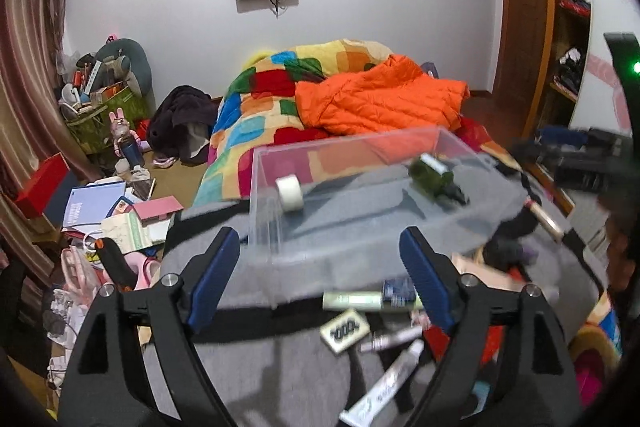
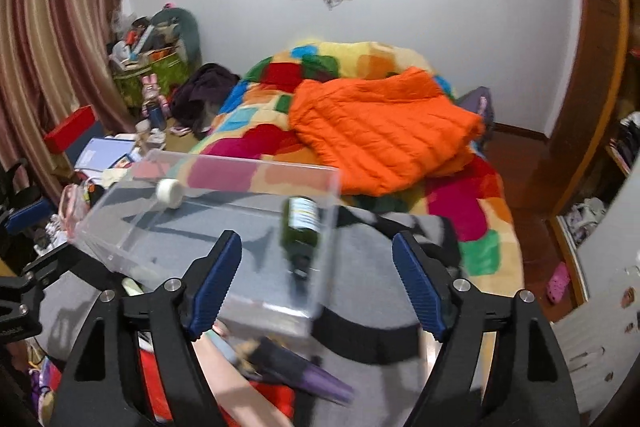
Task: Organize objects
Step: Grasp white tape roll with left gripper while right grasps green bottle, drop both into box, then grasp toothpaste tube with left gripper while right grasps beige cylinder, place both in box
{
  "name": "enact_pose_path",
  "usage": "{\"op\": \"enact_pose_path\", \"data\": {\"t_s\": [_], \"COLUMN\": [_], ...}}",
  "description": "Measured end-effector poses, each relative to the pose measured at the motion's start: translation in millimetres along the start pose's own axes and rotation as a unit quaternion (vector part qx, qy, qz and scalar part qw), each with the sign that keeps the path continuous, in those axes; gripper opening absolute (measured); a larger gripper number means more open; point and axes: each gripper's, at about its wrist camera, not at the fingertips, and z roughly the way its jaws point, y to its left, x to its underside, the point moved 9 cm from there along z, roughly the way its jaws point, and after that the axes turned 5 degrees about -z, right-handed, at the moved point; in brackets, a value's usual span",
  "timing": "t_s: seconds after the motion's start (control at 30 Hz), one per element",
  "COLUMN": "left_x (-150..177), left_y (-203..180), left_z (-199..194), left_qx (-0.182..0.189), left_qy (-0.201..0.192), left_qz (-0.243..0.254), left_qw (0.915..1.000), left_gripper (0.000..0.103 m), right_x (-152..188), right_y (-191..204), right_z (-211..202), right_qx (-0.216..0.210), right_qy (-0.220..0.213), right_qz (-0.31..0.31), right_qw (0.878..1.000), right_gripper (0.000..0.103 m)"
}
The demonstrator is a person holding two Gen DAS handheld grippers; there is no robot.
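Each claw [image 1: 320,279] [image 2: 318,279] has black angular arms, silver screws and, seemingly ribbed through blur, blue pads.

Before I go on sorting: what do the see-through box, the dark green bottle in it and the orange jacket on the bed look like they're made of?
Box: likely rigid clear plastic, glossy; the grey cloth and bedding show through its flat walls. Dark green bottle: tinted glass or plastic, the blur leaves it open; it has a paper-like label and a dark cap. Orange jacket: quilted, puffy synthetic-looking fabric with a slight sheen and stitched channels.
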Motion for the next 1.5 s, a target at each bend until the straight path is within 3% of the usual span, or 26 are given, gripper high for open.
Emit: {"op": "enact_pose_path", "data": {"t_s": [0.13,0.37,0.53,0.67,0.83,0.97,1.13,1.5], "left_x": [30.0,84.2,100.7,108.1,111.9,113.6,115.4,100.8], "left_y": [-3.7,-10.6,-14.2,-22.4,-33.2,-36.6,-32.9,-3.8], "left_z": [0.6,9.5,15.0,21.4,25.8,21.1,14.6,-3.1], "left_qx": [0.006,0.026,0.032,0.035,0.059,0.073,0.067,0.057], "left_qy": [0.026,0.079,0.095,0.101,0.102,0.099,0.096,0.075], "left_qz": [0.006,0.002,0.008,0.022,0.022,0.023,0.018,-0.054], "left_qw": [0.9996,0.9966,0.9949,0.994,0.9928,0.9921,0.9929,0.9941], "left_gripper": [0.082,0.082,0.082,0.081,0.057,0.039,0.018,0.016], "right_x": [25.7,81.8,116.1,125.2,122.1,120.3,124.2,110.5], "right_y": [-35.4,-81.5,-96.7,-95.9,-94.0,-89.5,-83.4,-56.1], "right_z": [-8.5,5.7,26.4,39.0,50.2,50.2,42.1,4.0], "right_qx": [0.036,0.063,0.07,0.068,0.063,0.055,0.055,0.021], "right_qy": [0.013,0.069,0.109,0.125,0.128,0.124,0.116,0.071], "right_qz": [0.017,0.06,0.072,0.071,0.072,0.075,0.078,0.076], "right_qw": [0.999,0.994,0.989,0.987,0.987,0.988,0.989,0.994], "right_gripper": [0.075,0.075,0.075,0.054,0.039,0.015,0.014,0.014]}}
